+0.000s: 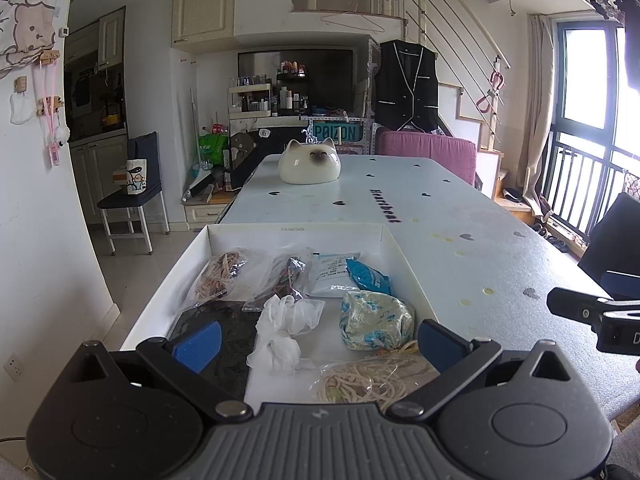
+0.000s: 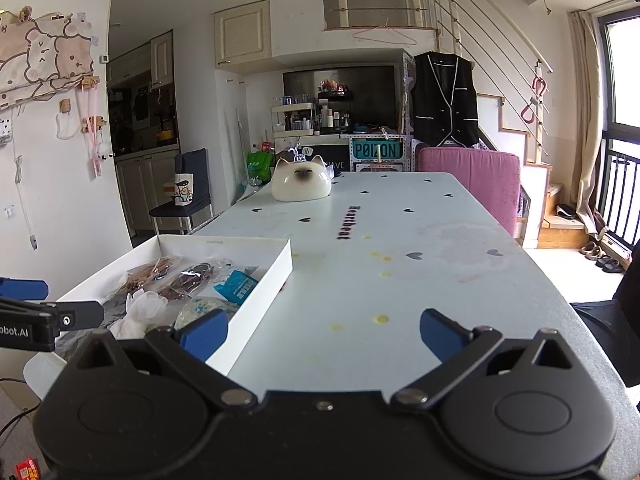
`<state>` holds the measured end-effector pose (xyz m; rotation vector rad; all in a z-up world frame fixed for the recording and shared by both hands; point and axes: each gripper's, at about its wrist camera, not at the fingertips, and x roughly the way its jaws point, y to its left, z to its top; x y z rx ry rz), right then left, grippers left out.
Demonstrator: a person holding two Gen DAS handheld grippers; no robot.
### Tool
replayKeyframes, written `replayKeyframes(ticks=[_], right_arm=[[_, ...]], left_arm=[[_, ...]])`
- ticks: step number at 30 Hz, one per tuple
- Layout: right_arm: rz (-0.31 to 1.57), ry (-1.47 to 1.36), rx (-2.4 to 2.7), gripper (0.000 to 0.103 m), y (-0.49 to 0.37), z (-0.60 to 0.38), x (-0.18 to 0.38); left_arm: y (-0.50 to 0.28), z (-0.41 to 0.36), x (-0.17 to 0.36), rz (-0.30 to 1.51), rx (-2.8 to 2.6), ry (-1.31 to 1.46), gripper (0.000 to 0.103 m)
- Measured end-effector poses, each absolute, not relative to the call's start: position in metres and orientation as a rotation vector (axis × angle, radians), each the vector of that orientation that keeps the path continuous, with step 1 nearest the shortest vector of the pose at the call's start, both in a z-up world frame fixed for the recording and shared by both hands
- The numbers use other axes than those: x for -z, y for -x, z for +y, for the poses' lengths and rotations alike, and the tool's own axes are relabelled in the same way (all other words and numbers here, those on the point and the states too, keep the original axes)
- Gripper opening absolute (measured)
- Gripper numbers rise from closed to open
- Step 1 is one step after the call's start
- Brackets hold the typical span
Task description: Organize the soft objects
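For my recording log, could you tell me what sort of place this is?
Most likely a lived-in loft apartment: a long table stands in front of a staircase, a kitchen lies at the left, and a vest hangs nearby.

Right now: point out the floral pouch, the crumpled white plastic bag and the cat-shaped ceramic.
floral pouch (image 1: pixel 374 326), left wrist view, middle of its bulging fabric.
crumpled white plastic bag (image 1: pixel 286 326), left wrist view, centre of the crumple.
cat-shaped ceramic (image 2: pixel 301 185), right wrist view, its face.

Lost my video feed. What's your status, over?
Left tongs open over white box. Right tongs open above bare table. Soft bags all in box. Nothing blocking.
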<state>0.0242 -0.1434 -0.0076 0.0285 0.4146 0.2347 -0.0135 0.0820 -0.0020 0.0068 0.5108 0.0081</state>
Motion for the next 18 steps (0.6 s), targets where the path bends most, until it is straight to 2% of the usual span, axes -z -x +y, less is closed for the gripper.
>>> replayKeyframes(ticks=[18], right_arm=[[0.416, -0.028, -0.237, 0.103, -0.0241, -0.1428, 0.0076]], left_arm=[[0.0149, 0.0793, 0.0009, 0.513, -0.016, -0.011, 0.103]])
